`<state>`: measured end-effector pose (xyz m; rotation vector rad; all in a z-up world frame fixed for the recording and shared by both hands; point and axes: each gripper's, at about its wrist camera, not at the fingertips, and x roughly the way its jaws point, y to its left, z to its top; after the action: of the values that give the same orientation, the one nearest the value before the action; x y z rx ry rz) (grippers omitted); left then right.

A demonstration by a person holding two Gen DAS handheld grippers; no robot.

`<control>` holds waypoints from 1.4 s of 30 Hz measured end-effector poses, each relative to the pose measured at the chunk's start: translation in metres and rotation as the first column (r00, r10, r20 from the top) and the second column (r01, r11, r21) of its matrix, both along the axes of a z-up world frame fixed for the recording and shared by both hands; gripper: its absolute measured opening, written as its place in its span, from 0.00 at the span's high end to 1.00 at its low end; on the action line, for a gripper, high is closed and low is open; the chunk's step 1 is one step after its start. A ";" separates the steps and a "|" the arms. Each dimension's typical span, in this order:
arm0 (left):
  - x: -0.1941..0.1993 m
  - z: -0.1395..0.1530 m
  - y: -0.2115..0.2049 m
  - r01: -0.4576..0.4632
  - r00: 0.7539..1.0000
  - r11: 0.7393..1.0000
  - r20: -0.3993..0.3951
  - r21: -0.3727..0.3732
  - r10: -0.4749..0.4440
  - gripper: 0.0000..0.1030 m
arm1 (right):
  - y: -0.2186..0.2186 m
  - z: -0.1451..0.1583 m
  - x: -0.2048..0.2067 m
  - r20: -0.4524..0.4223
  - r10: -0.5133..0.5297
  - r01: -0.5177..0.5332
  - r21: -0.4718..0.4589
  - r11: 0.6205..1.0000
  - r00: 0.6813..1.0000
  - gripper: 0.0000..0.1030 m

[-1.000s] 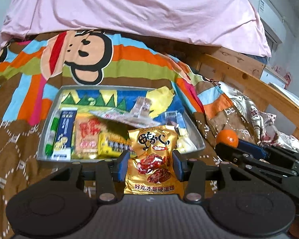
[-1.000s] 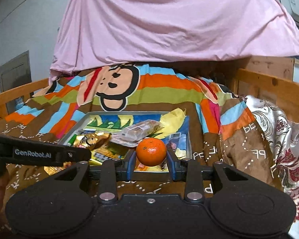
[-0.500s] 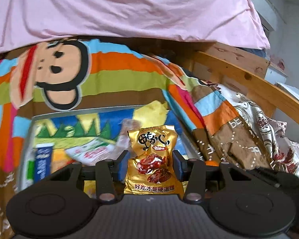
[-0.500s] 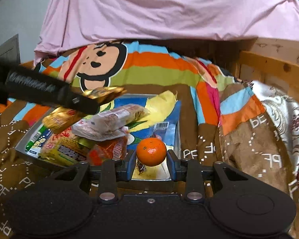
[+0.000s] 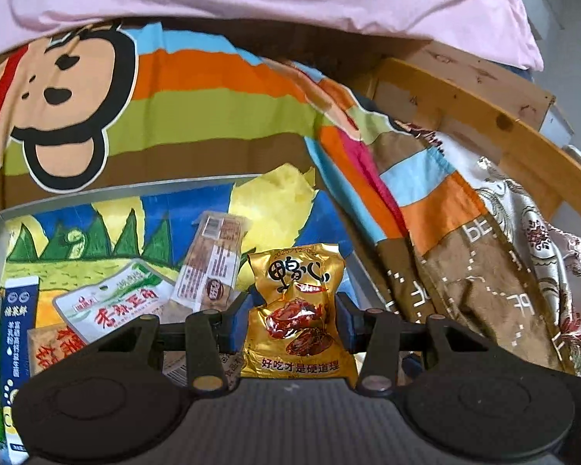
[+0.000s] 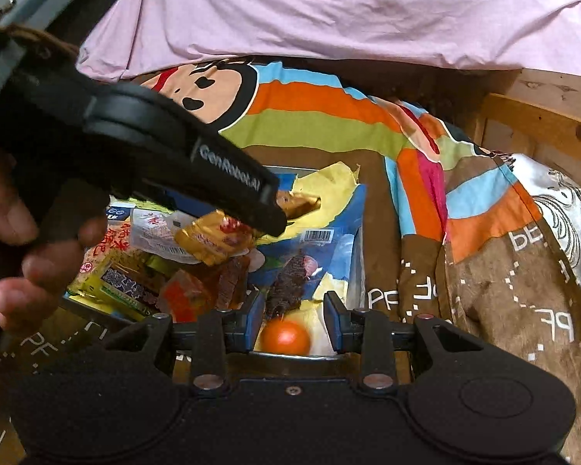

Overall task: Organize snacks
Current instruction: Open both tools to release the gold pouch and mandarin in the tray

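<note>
In the left wrist view, our left tool [image 5: 296, 321] is clenched on a gold snack packet [image 5: 298, 310], its blue pads pressing the packet's two sides. The packet stands upright between them, printed face toward the camera. Ahead of the tool and to its left lies a grey tray [image 5: 97, 190] with a bright cartoon lining. A long brown bar [image 5: 213, 263] lies just ahead-left of the tool. A white and green packet [image 5: 112, 302] is further left, and a blue box [image 5: 19, 329] is at the far left. The tray rests on a bed with a striped monkey blanket [image 5: 213, 89]. A wooden rail [image 5: 484, 116] runs off to the tool's right.

In the right wrist view, a small orange [image 6: 285, 339] sits low between the pads of our right tool [image 6: 292, 321], over the tray's near corner. It is blurred, lies close to the left pad and shows a gap toward the right one. We cannot tell whether the tool grips it or has let it go. A dark dried snack [image 6: 290, 283] lies in the tray just ahead of the tool. Up and to the left, a hand [image 6: 27, 255] holds the left tool over the tray, with the gold packet in its tips.
</note>
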<state>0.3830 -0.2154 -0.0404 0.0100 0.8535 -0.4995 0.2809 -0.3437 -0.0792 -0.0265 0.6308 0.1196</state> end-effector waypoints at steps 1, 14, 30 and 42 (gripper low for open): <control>0.001 -0.002 0.000 -0.004 1.000 1.000 -0.005 0.000 0.004 0.52 | 0.000 -0.001 0.001 -0.003 0.002 -0.002 -0.005 1.000 1.000 0.65; 0.006 -0.018 0.010 -0.039 0.997 0.999 -0.067 -0.005 0.039 0.48 | 0.005 -0.009 0.004 -0.040 0.007 -0.009 -0.044 0.999 0.999 0.57; -0.004 -0.003 0.020 -0.062 0.997 0.998 -0.044 -0.021 0.061 0.19 | -0.002 0.001 -0.005 -0.012 -0.021 0.020 -0.056 0.998 1.000 0.23; -0.033 0.048 0.043 -0.104 0.992 0.994 0.072 -0.018 0.105 0.05 | -0.011 0.029 -0.028 0.096 -0.076 0.077 -0.013 0.997 0.993 0.09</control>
<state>0.3500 -0.1724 0.0077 -0.0296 0.7751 -0.4045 0.2532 -0.3546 -0.0501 -0.0239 0.5366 0.0388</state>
